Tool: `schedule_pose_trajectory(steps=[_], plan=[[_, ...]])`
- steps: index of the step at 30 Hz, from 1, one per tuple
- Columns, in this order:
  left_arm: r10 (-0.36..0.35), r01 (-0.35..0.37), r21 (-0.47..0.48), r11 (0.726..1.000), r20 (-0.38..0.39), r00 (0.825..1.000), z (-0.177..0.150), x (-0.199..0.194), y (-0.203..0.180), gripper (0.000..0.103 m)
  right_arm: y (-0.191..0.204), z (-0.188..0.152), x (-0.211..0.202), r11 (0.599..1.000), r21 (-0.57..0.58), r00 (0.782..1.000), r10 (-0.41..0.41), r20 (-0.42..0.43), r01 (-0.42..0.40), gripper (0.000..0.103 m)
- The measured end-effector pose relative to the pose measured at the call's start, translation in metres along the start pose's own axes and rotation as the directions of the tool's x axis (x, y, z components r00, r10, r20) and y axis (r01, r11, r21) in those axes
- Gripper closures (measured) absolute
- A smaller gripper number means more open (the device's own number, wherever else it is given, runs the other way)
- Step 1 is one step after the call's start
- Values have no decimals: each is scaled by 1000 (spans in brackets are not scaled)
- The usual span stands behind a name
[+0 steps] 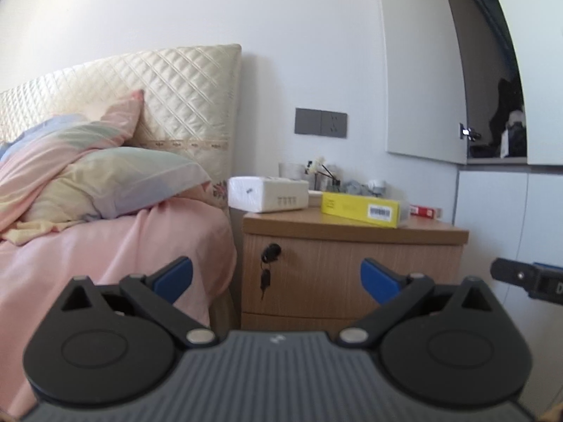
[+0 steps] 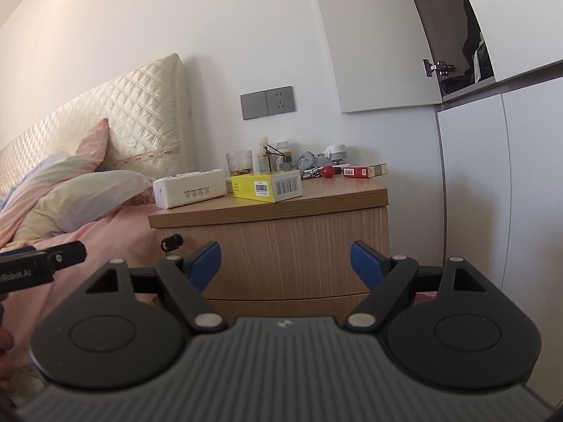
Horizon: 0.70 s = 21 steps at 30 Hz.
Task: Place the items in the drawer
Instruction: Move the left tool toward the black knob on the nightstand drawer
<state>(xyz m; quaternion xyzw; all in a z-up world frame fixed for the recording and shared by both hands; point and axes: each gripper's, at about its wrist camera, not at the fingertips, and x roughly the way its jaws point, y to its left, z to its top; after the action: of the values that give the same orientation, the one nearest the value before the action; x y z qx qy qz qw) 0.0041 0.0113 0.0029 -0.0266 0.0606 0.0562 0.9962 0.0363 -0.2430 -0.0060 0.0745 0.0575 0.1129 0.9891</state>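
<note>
A wooden nightstand (image 1: 352, 227) (image 2: 267, 207) stands by the bed, its top drawer (image 1: 352, 274) (image 2: 281, 253) shut, with a key (image 1: 266, 277) hanging in the lock. On top lie a white tissue pack (image 1: 267, 194) (image 2: 190, 188), a yellow box (image 1: 360, 208) (image 2: 267, 185) and a red box (image 1: 425, 211) (image 2: 364, 170). My left gripper (image 1: 276, 277) is open and empty, in front of the drawer. My right gripper (image 2: 285, 263) is open and empty, also facing the drawer front.
The bed with pink sheet (image 1: 116, 246) and pillows (image 1: 116, 183) is on the left. A glass (image 2: 239, 163), a red ball (image 2: 329, 171) and small clutter sit at the back of the nightstand. White cabinets (image 2: 492, 176) stand on the right, one upper door open.
</note>
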Motion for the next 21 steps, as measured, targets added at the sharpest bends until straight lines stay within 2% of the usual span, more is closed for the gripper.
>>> schedule_pose_trajectory(steps=[5, 9, 12, 16, 21], plan=[[47, -47, 14, 999, 2, 999, 1, 8, -3, 0, -4, 3, 6, 1000, 3, 1000, -1, -10, 1, 20], [51, -51, -1, 999, -14, 999, 6, 19, -1, 0, -8, 9, 12, 1000, -12, 1000, -16, 12, 16, 20], [27, -28, -10, 1000, -37, 999, 12, 30, 1, 0, -17, 13, 18, 1000, 27, 1000, -12, 12, 12, 20], [-18, 20, 40, 999, -50, 999, 27, 49, 4, 0, -26, 20, 29, 997, 72, 1000, 17, -10, -16, 20], [-47, 48, 35, 998, -48, 998, 39, 74, 11, 0, -28, 39, 40, 999, 32, 999, 28, 42, -29, 20]])
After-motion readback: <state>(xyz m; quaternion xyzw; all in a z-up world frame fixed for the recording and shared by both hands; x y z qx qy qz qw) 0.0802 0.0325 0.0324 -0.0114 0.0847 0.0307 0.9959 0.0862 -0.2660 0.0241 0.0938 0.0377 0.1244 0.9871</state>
